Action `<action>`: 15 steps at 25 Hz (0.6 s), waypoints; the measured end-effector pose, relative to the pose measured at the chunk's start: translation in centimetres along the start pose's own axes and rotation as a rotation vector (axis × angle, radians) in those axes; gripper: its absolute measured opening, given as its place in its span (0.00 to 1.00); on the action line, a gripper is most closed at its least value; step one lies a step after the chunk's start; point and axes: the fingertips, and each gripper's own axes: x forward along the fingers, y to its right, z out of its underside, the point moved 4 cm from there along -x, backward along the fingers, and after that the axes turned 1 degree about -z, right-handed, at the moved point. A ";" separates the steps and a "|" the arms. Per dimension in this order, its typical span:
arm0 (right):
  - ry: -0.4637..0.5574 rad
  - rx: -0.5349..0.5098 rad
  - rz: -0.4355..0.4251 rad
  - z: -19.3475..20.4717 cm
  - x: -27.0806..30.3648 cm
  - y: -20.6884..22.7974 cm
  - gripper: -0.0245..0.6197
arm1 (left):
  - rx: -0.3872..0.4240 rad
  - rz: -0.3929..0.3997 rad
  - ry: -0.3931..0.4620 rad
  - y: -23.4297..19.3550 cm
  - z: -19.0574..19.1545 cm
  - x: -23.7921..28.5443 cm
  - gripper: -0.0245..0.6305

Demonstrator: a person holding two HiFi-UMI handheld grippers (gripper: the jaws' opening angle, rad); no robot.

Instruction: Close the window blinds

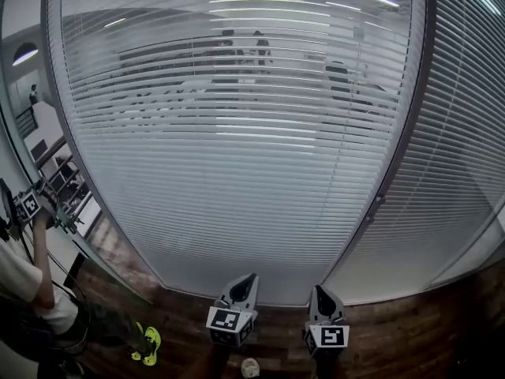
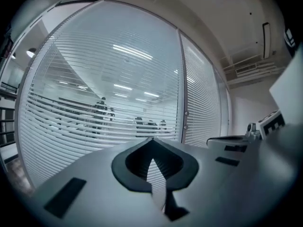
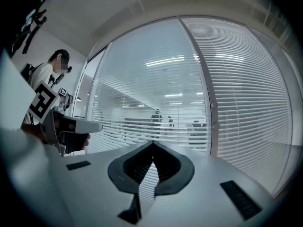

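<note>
Left tool (image 1: 249,278) and right tool (image 1: 319,290) side by side, both pointing level, jaws together, nothing held

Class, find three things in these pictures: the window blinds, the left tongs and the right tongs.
window blinds (image 1: 237,172), head view, on the slats in the middle of the wide blind.
left tongs (image 1: 250,277), head view, at the closed tips.
right tongs (image 1: 318,289), head view, at the closed tips.

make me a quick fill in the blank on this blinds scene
1. The left tool and the right tool both have their jaws ___, holding nothing.
2. People show through the slats of the wide blind, while the neighbouring blind on its ___ blocks the view.
3. The floor below is dark ___.
Missing words: shut; right; wood
</note>
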 end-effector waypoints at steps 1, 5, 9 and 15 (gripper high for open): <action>0.010 -0.014 -0.004 -0.3 0.7 -0.3 0.04 | 0.003 0.012 0.000 -0.4 0.0 0.6 0.04; 0.043 -0.044 -0.032 -0.1 3.9 0.6 0.04 | 0.000 0.026 -0.015 -0.9 -0.3 4.4 0.04; 0.025 -0.016 -0.016 -0.6 6.9 4.4 0.04 | 0.021 0.050 -0.007 0.0 -0.9 9.2 0.04; 0.030 -0.001 -0.024 -0.5 8.0 6.5 0.04 | 0.022 0.055 -0.022 1.0 -0.9 11.4 0.04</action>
